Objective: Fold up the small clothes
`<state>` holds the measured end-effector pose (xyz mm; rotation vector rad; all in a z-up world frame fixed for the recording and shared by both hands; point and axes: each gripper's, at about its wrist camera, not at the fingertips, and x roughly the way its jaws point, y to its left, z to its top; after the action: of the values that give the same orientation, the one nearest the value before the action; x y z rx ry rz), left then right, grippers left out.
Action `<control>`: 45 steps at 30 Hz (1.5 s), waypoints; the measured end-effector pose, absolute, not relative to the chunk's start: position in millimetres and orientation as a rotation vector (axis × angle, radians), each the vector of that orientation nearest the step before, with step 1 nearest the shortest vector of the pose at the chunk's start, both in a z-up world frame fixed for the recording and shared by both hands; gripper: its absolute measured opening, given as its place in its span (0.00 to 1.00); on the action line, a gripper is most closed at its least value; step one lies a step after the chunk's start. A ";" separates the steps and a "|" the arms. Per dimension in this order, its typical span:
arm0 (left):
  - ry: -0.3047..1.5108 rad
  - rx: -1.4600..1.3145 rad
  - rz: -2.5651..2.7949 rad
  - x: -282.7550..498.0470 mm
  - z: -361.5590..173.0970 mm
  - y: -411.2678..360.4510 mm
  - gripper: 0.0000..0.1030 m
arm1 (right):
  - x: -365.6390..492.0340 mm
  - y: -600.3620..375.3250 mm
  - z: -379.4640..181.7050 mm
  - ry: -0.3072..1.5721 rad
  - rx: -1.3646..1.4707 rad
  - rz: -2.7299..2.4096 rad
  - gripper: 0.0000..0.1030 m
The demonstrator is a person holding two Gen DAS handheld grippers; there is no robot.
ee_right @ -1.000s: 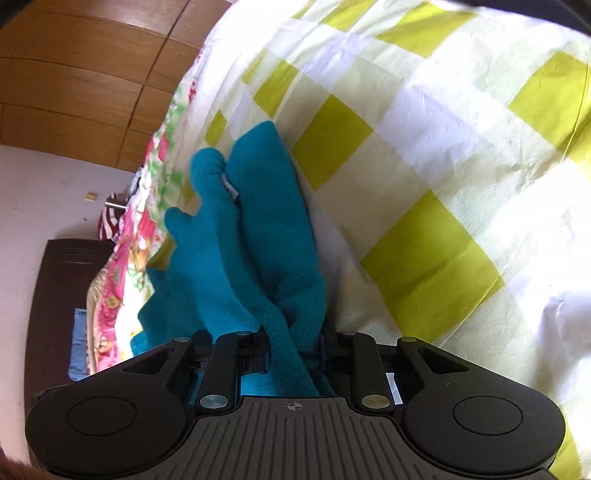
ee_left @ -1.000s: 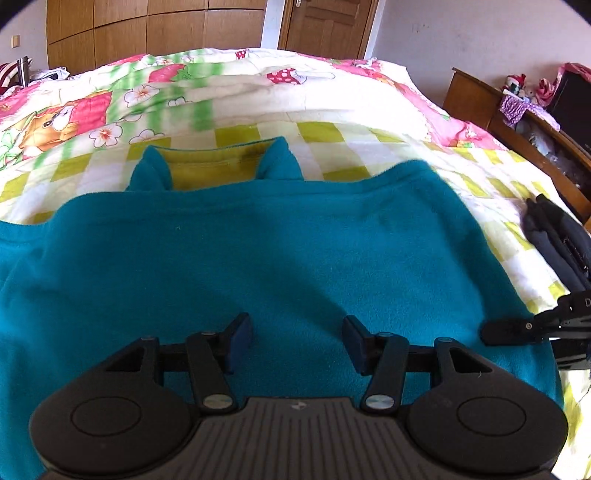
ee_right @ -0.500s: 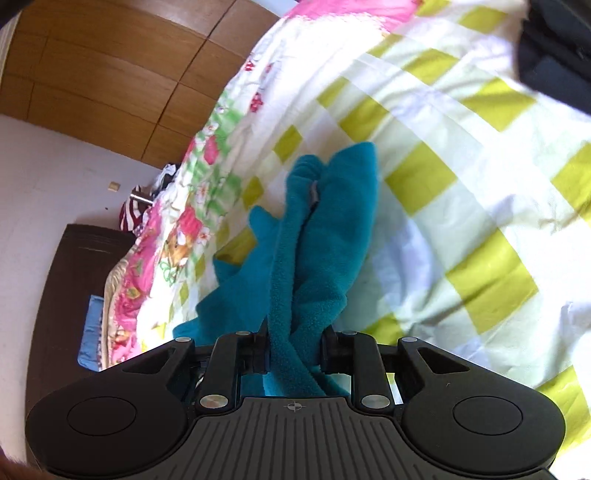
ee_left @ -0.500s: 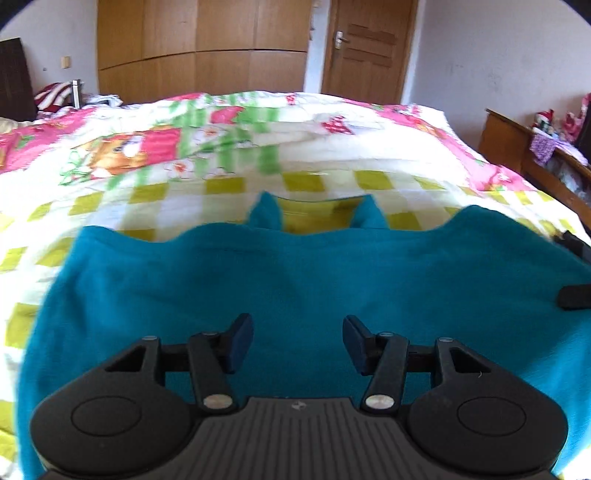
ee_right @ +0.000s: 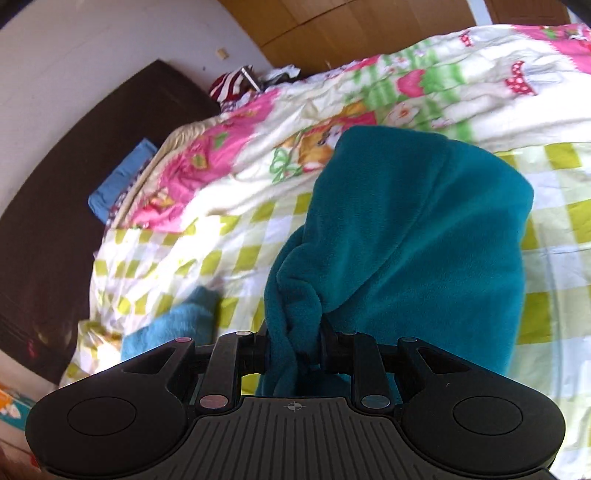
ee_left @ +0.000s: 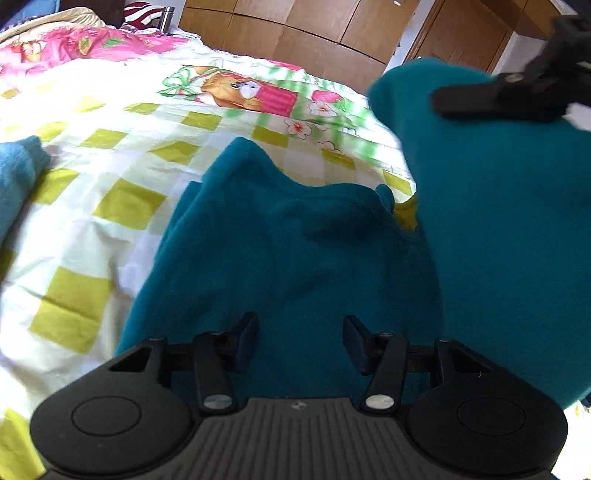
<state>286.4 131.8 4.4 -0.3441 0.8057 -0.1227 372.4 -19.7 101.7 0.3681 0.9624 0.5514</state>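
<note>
teal fleece garment | bunched in right gripper | edges blurred

The fleece garment lies on the bed quilt, which serves as the landmark here. One side of the garment rests flat on the quilt; the other side is lifted above it at the right, pinched between the fingers of the right gripper. The left gripper hangs over the flat part, jaws apart, nothing between them. A folded towel lies on the quilt, left of the garment and apart from it. Behind the quilt's far edge stands the wardrobe.
</note>
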 end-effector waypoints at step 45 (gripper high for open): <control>0.930 -0.497 0.028 230.4 17.4 177.4 0.34 | 430.2 76.8 39.8 1.054 -0.013 0.407 0.33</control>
<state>230.4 177.4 17.4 -0.4975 0.9298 0.0279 430.2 76.8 39.8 -0.0126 1.0537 0.4065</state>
